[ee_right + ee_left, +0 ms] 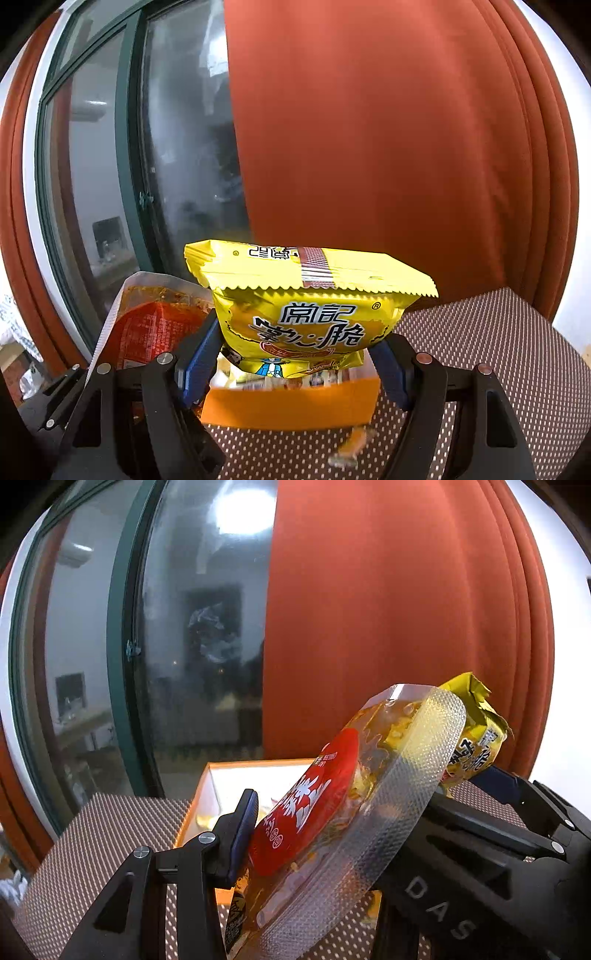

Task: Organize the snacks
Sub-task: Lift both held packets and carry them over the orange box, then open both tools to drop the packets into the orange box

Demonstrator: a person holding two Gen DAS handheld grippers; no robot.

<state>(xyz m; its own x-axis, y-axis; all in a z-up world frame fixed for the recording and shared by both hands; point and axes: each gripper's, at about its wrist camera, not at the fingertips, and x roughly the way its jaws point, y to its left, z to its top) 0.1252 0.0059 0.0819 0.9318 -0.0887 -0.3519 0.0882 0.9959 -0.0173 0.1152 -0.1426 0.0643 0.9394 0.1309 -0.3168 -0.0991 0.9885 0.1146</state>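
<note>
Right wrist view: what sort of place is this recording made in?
Probably a room in a home: a rust-red curtain hangs beside a dark-framed window, and an orange box of snacks sits on a dotted table mat.

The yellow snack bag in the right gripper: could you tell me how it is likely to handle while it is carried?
The yellow bag looks puffy and crinkly, so it is probably light and would dent under the right gripper. Its glossy film may be slippery. The crimped top stands up unsupported, so it seems fairly stiff, though the contents could crush.
</note>
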